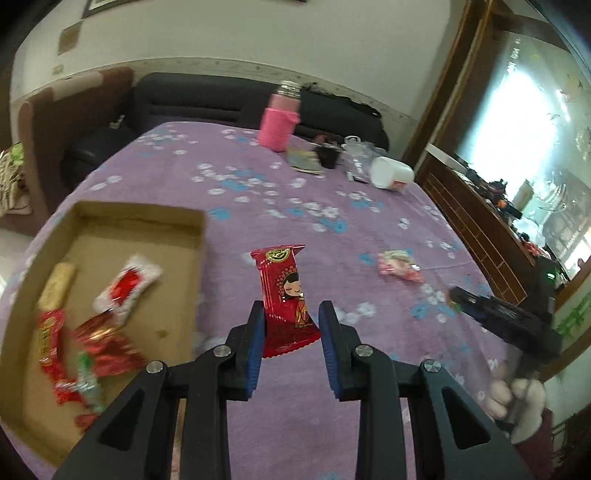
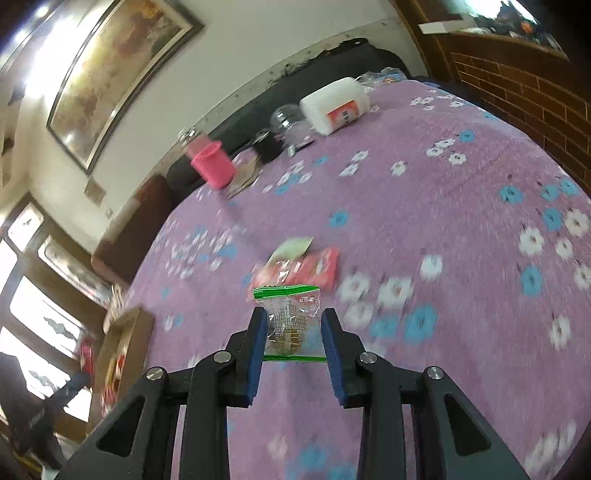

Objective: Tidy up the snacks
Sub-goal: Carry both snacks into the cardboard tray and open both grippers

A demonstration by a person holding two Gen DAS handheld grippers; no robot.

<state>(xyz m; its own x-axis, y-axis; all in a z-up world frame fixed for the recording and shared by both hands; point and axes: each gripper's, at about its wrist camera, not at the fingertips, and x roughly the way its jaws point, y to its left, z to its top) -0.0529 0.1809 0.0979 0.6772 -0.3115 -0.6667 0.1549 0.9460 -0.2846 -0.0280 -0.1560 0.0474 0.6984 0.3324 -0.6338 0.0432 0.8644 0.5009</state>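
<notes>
Dark sofa (image 1: 229, 99) against a pale wall (image 1: 258, 33), perhaps glare-bright window (image 1: 524, 110) alongside.

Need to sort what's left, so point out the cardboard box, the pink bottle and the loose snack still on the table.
cardboard box (image 1: 140, 218): left wrist view, far wall.
pink bottle (image 1: 277, 127): left wrist view, middle of its pink sleeve.
loose snack (image 1: 399, 266): left wrist view, centre of the wrapper.

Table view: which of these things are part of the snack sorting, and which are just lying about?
Job:
cardboard tray
red snack packet in left gripper
clear cookie packet in right gripper
pink packet on the cloth

Lying about:
pink bottle
white tub
glass jar
</notes>
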